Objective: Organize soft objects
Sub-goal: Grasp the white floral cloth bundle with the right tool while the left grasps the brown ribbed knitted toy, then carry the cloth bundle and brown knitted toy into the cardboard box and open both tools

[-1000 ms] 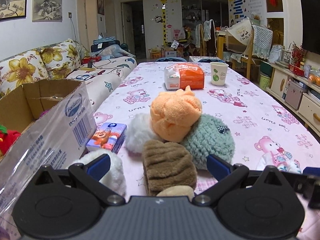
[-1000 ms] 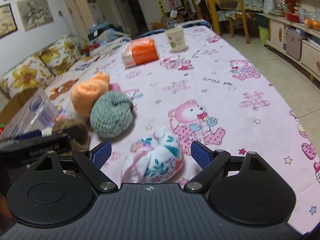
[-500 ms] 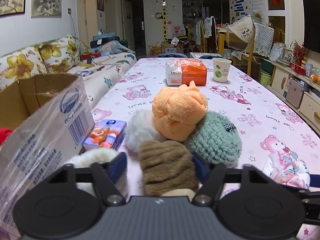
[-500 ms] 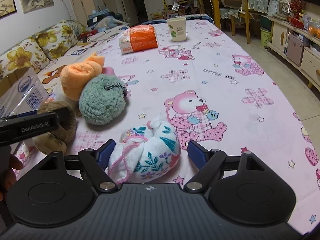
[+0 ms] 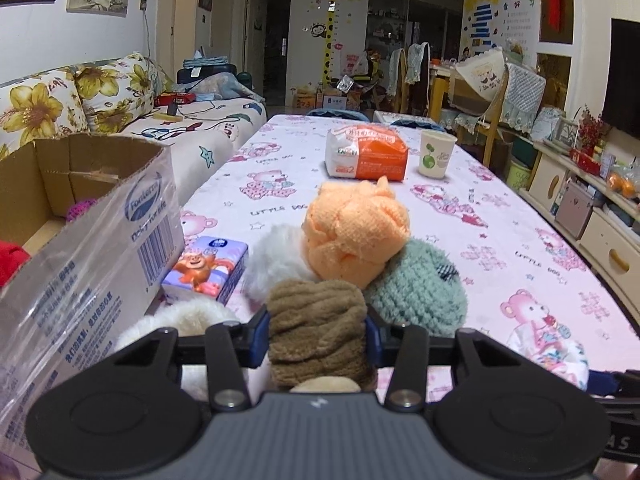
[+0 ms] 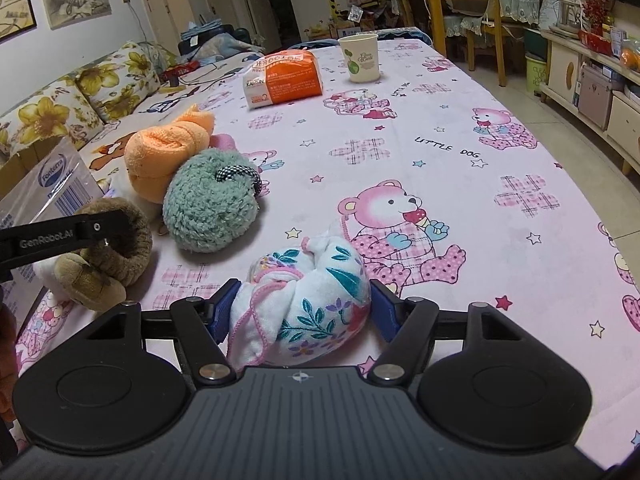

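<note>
Cardboard box: open-topped, at the left edge of the counter; printed clear film covers its near side. Inside, a red soft thing and a magenta knitted piece show only in part.
Paper cup: upright at the far end of the counter, beside an orange-and-white soft pack; its contents cannot be seen.
Left gripper: closed in on the brown plush roll, blue pads pressing its two sides; the ribbed fabric bulges above the pads.
Right gripper: squeezing the floral cloth bundle from both sides; the bundle rests on the counter near the front edge.
Brown plush roll, from the right wrist view: a curled ring of thick ribbed pile with a tan end pointing toward the front.
Floral cloth bundle: white towelling with teal leaves, pink flowers and pink stitched edging, rolled into a lump.
Orange towel ball: looped terry, knotted round, sitting on top of the pile and leaning on the green one.
Green fuzzy ball: shaggy chenille, round, with a small checked ribbon loop; it touches the orange ball and lies just behind the brown roll.
White fluffy ball: long soft pile, left of the orange ball.
Cream fluffy piece: just beside the left gripper, against the box.
Tissue packet: small, flat, purple with a cartoon bear, between box and white ball.
Counter cover: pink cloth printed with bears, stars and "LITTLE DOG".
</note>
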`<action>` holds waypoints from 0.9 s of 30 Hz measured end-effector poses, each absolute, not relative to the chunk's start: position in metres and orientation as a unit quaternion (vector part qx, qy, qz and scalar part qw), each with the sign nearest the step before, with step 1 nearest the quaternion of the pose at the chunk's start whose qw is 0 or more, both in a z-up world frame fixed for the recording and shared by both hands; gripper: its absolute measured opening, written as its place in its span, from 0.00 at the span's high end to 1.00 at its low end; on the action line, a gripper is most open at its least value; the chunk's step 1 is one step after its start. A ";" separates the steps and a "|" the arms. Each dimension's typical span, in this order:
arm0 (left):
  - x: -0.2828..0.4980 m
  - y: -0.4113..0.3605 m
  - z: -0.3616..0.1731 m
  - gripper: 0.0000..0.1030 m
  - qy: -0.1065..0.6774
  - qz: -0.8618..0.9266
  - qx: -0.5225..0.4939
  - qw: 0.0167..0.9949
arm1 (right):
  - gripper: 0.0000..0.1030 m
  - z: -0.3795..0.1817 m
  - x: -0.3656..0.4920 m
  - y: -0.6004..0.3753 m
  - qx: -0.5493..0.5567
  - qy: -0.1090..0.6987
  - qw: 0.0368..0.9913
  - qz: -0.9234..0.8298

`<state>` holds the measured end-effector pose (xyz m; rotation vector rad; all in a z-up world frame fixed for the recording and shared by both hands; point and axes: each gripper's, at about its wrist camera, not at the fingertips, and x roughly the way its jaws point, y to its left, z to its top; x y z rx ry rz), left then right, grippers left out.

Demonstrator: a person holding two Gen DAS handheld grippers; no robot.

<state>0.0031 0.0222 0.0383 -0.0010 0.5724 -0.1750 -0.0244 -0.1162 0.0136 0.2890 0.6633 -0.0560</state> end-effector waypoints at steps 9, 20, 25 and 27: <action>-0.006 0.031 0.054 0.57 0.261 -0.104 -0.022 0.959 | 0.18 0.023 -0.025 -0.111 0.137 0.309 0.941 -0.028; -0.014 0.047 0.073 0.57 0.229 -0.113 -0.045 0.966 | 0.18 0.036 -0.022 -0.099 0.128 0.285 0.950 -0.019; -0.017 0.056 0.082 0.57 0.211 -0.111 -0.055 0.970 | 0.18 0.042 -0.019 -0.091 0.118 0.275 0.954 -0.011; -0.019 0.059 0.085 0.57 0.204 -0.110 -0.057 0.971 | 0.18 0.046 -0.018 -0.086 0.111 0.268 0.957 -0.006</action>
